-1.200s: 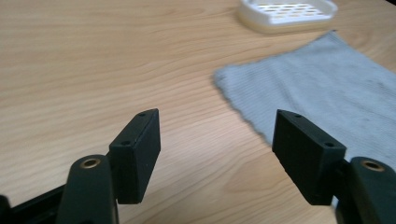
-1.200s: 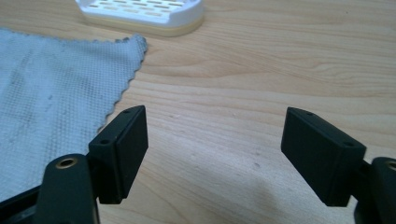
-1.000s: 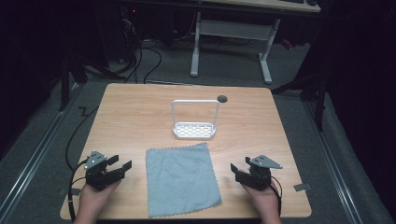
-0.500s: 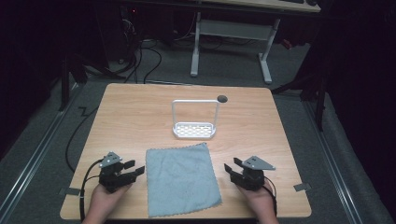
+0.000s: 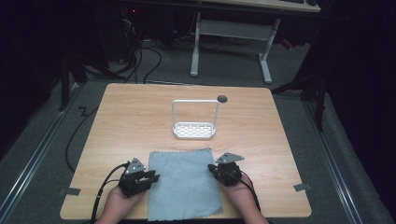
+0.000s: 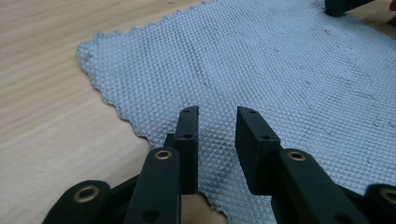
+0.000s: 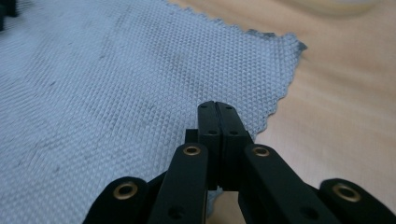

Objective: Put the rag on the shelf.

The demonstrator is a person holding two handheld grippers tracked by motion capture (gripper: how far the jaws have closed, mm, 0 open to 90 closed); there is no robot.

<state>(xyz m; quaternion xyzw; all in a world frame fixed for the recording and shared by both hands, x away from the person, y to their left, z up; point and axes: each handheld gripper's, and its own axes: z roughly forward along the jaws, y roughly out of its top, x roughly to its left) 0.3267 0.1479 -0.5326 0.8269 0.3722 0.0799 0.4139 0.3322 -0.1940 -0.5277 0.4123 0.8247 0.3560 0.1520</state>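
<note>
Cloth (image 5: 183,184) lies flat on the near half of the bench (image 5: 121,121), grey, waffle-textured, zigzag-edged, with its near edge right at the bench's front edge. I have the left tongs (image 6: 215,122) standing a narrow gap apart over the cloth's left edge, nothing between the jaws yet. The right tongs (image 7: 217,116) are pressed together at the right edge; the jaws meet face to face, and I can't tell from the right gripper view whether any fabric is caught beneath them or they just rest on top.

Here's what worries me. If the right side has closed on nothing, I lift and only one edge comes up, so the cloth swings and drags sideways. On the left, the jaws sit above the weave rather than under the hem; closing from here may only skate over the surface or pinch a small ridge that slips out as soon as there's tension. Uneven grips mean a skewed fold or a bunched middle. A hard push down could also shove the cloth off the front edge. Beyond it stands the white rack (image 5: 194,120), well apart, so I judge it safe unless I swing the cloth far forward.
</note>
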